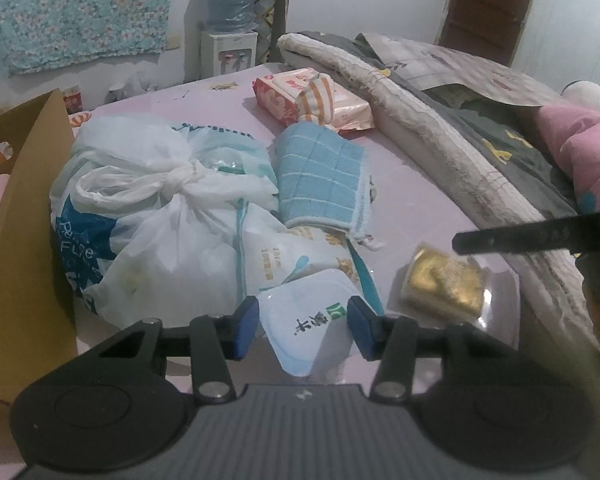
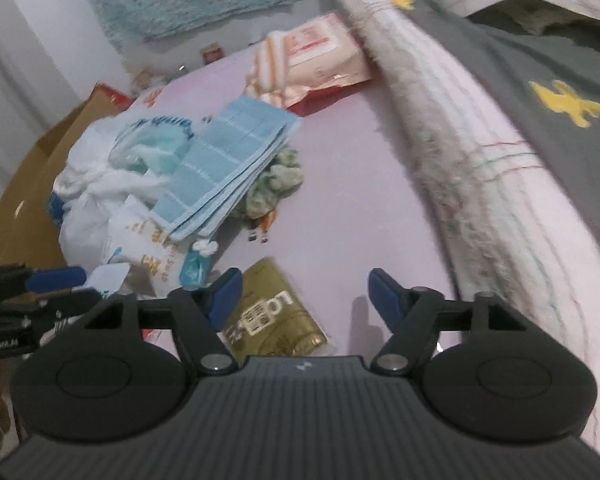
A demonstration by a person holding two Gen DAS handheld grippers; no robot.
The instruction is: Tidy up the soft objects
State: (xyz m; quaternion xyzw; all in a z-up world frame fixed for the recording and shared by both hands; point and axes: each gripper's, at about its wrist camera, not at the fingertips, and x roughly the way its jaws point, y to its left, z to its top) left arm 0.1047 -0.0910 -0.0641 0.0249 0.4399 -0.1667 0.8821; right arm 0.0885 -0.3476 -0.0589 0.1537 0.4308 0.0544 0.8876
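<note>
Nearest the lens in the left wrist view, the left tool point(image 1: 303, 326) had its blue pads either side of a white plastic wipes pack with a green label point(image 1: 304, 326); the pads looked close against the pack's flap, though whether they pressed it I could not tell. From there, by size: a pink bed sheet point(image 1: 220, 100) carried everything, with a rolled grey and white quilt point(image 1: 420, 120) along its far side. Off the bed's left edge stood an open brown cardboard box point(image 1: 24, 208), which I judged the likely destination; something pink showed inside it, though what it was could not be made out. Beside the box sat a knotted white plastic bag with blue print point(image 1: 148, 208), and against it leaned a folded light-blue checked towel point(image 1: 320, 176). Farther back lay a red and white tissue packet point(image 1: 312, 98) with an orange-striped cloth on it. A crumpled green cloth point(image 2: 276, 184) showed just beyond the towel in the right wrist view. Smallest was a gold foil packet point(image 2: 276, 316), lying by the right tool point(image 2: 302, 298), whose jaws stood apart with nothing between them. Nearly all the soft things were still loose on the bed, so the sorting seemed barely begun, with most of it left to do.
</note>
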